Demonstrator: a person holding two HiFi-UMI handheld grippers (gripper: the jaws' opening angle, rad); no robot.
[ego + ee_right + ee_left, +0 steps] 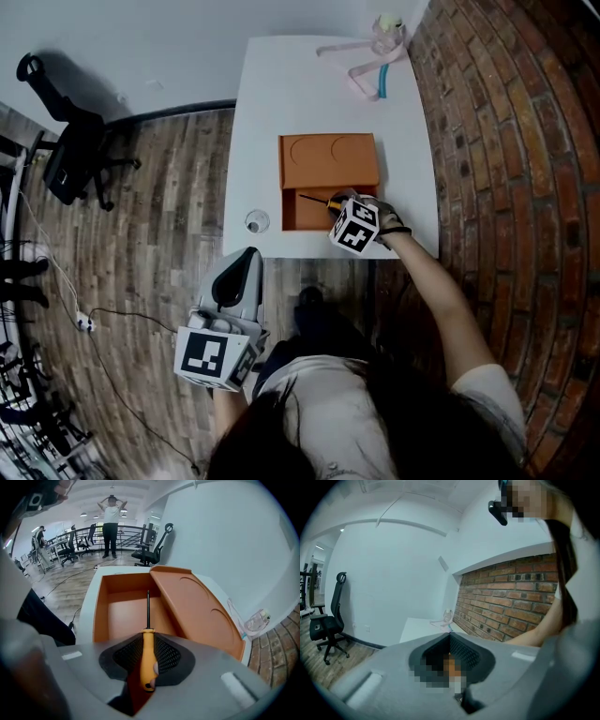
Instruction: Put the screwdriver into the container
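An orange-handled screwdriver (147,656) with a thin dark shaft is held in my right gripper (148,645), jaws shut on the handle. Its shaft points out over the open compartment of the orange container (123,616). In the head view the right gripper (349,217) sits at the container's (328,161) near right corner, the screwdriver (317,200) reaching over the open part. My left gripper (242,265) hangs below the table's front edge, away from the container. Its jaws meet at the tip in the left gripper view, with nothing seen between them.
The container stands on a white table (267,112) beside a brick wall (506,141). A sliding orange lid (197,611) covers the container's far half. A small round object (257,222) lies near the table's front left. Pink and clear items (370,56) lie at the far end. An office chair (70,141) stands left.
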